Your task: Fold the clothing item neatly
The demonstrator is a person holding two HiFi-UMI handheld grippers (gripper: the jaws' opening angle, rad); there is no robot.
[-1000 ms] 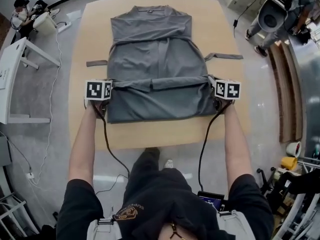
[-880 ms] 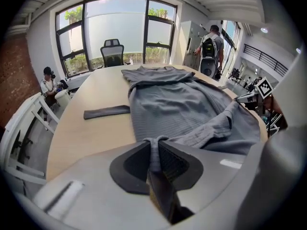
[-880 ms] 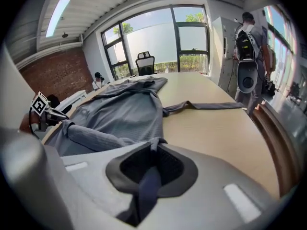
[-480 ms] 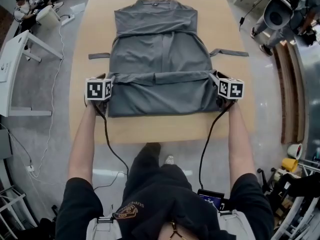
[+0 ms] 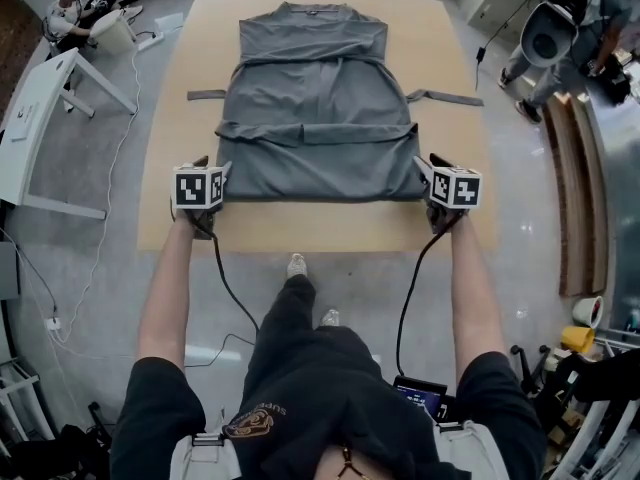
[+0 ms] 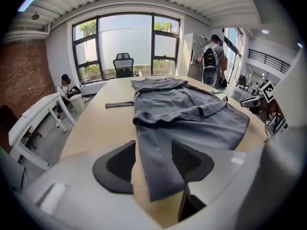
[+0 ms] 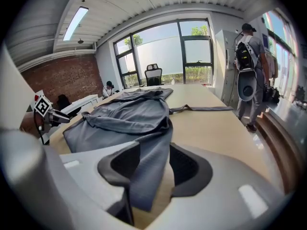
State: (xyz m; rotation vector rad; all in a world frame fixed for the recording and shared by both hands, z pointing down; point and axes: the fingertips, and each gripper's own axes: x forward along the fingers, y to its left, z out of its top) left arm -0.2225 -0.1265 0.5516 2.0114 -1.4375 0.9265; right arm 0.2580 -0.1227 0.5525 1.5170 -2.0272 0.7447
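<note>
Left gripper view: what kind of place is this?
Probably an office or lab meeting room, not a home: a long wooden table, an office chair before big windows, and a person seated by a white desk along the brick wall.

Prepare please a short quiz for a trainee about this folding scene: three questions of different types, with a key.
1. Multiple choice: the grey garment lies (a) wholly on the table, (b) half over its near edge, (c) on the floor.
2. True or false: the left gripper and the right gripper both have their jaws apart.
3. Short answer: what lies between each gripper's jaws?
Key: 1 a. 2 true; both pairs of jaws have just been opening. 3 a near corner of the garment, no longer pinched.
</note>
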